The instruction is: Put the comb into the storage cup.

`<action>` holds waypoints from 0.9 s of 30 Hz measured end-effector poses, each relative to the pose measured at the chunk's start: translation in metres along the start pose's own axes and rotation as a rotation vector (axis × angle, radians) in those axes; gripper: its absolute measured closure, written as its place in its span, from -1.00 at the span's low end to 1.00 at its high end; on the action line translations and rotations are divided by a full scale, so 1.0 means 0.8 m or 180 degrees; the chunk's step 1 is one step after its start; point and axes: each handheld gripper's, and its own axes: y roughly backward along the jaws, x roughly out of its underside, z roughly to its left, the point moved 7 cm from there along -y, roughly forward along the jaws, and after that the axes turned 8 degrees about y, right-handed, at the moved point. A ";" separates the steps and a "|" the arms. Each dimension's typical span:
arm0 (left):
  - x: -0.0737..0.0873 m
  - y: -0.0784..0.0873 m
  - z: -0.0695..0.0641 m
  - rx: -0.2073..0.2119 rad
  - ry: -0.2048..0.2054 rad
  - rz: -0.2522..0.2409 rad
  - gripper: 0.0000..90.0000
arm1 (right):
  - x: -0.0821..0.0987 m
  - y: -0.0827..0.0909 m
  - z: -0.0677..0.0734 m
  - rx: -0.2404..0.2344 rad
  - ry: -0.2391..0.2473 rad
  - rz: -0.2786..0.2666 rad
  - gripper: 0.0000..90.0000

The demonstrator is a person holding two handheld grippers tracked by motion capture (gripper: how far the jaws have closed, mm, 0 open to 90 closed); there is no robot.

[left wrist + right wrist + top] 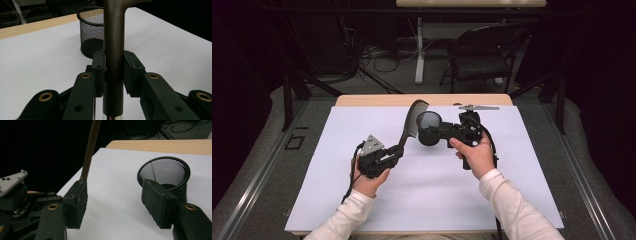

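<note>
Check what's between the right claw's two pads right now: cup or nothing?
Nothing. In the right gripper view the right claw stands open over bare white table cover; the mesh cup sits behind its right-hand pad, not between them.

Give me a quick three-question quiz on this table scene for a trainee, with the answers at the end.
1. True or false: the mesh cup lies on its side.
2. Which gripper holds the spatula? A) the left gripper B) the right one C) neither
3. Does the right gripper grip anything?

Key:
1. False, it stands upright on the table.
2. A, clamped on the handle.
3. No. Its jaws stand apart, with the cup just beyond one of them.
</note>
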 end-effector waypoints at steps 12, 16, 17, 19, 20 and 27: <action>0.001 -0.001 0.000 -0.0011 -0.0013 -0.0005 0.63 | -0.012 -0.007 0.003 -0.0049 -0.0054 -0.0070 -0.09; 0.001 -0.001 0.000 -0.0015 -0.0021 -0.0006 0.63 | -0.015 -0.009 0.002 -0.0029 -0.0060 -0.0058 -0.09; 0.001 -0.001 0.000 -0.0013 -0.0019 -0.0008 0.63 | -0.015 -0.010 0.001 -0.0022 -0.0070 -0.0055 -0.09; 0.001 -0.001 0.000 -0.0016 -0.0025 -0.0007 0.63 | -0.015 -0.011 0.001 -0.0031 -0.0098 -0.0034 -0.08; 0.001 -0.001 0.000 -0.0027 -0.0026 -0.0007 0.63 | -0.016 -0.012 0.001 -0.0050 -0.0103 -0.0036 -0.07; 0.002 -0.002 0.000 -0.0031 -0.0030 -0.0005 0.63 | -0.019 -0.014 0.001 -0.0014 -0.0062 -0.0008 -0.08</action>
